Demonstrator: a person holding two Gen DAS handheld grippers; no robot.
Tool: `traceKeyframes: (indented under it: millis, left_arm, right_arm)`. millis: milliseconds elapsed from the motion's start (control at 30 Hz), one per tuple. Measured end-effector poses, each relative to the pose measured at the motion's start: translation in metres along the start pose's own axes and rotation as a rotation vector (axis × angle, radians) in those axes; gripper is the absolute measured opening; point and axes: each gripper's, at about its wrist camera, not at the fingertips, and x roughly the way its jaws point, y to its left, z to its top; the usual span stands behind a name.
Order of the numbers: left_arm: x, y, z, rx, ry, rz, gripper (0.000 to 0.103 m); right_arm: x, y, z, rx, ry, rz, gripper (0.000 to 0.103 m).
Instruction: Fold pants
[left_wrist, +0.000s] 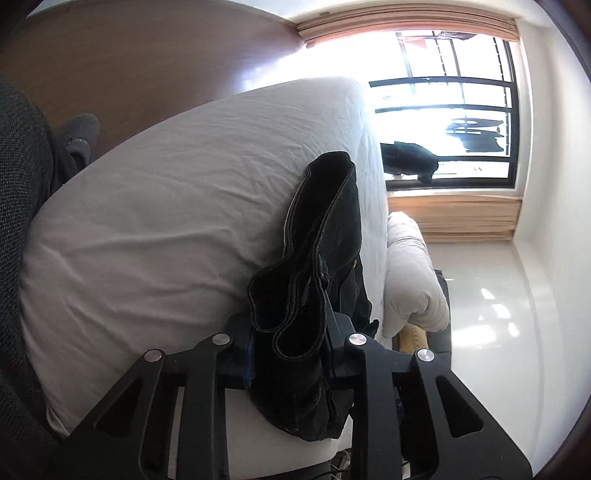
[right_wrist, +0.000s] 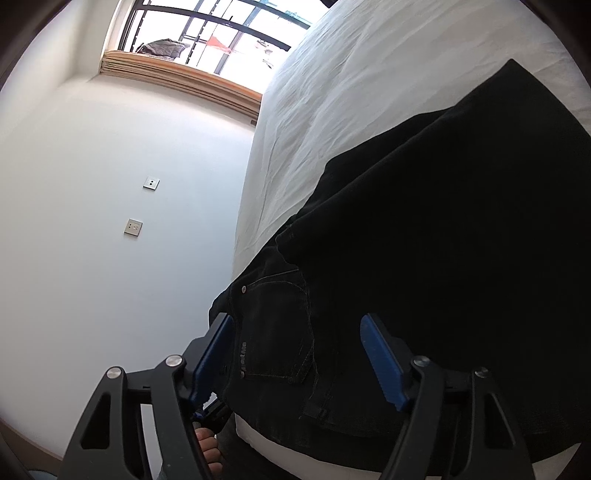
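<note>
The black pants lie on a bed with a white sheet. In the left wrist view my left gripper is shut on a bunched fold of the pants near the bed's edge. In the right wrist view the pants lie flat on the sheet, waistband and back pocket nearest. My right gripper is open, its blue pads spread either side of the waistband area; I cannot tell whether they touch the cloth.
A white duvet is heaped beside the bed. A window with dark bars and a rolled blind is behind. A white wall with two switch plates stands left of the bed. A grey slippered foot is on the wooden floor.
</note>
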Motion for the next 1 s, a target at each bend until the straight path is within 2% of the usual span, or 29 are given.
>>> traceKeyframes:
  millis: [67, 300, 333, 400, 433, 533, 733, 867, 1000]
  left_arm:
    - [-0.001, -0.007, 0.001, 0.015, 0.003, 0.004, 0.018]
    - [-0.008, -0.037, -0.002, 0.09, 0.005, 0.006, 0.015]
    - [-0.007, -0.041, -0.002, 0.104, 0.005, 0.009, 0.015]
    - [-0.005, -0.05, -0.003, 0.13, 0.005, 0.01, 0.014]
    - [-0.004, -0.055, -0.003, 0.142, 0.006, 0.012, 0.014]
    - [-0.005, -0.068, -0.007, 0.179, 0.009, 0.015, 0.014]
    - [-0.001, -0.107, -0.017, 0.291, 0.027, -0.002, 0.014]
    - [0.008, -0.146, -0.031, 0.373, 0.054, -0.023, 0.014]
    - [0.031, -0.194, -0.055, 0.503, 0.108, -0.033, 0.014]
  right_arm:
    - [0.006, 0.004, 0.003, -0.013, 0.013, 0.005, 0.075]
    - [0.041, 0.012, 0.024, -0.031, 0.062, 0.027, 0.075]
    - [0.048, 0.009, 0.027, -0.02, 0.078, 0.009, 0.075]
    - [0.071, -0.006, 0.03, 0.002, 0.136, -0.093, 0.072]
    - [0.075, -0.007, 0.03, -0.016, 0.138, -0.103, 0.072]
    - [0.075, 0.003, 0.03, -0.037, 0.132, -0.106, 0.075]
    - [0.045, 0.006, 0.034, 0.016, 0.068, -0.02, 0.075]
    - [0.027, -0.001, 0.038, 0.041, 0.055, -0.005, 0.075]
    - [0.01, -0.011, 0.043, 0.061, 0.037, 0.025, 0.075]
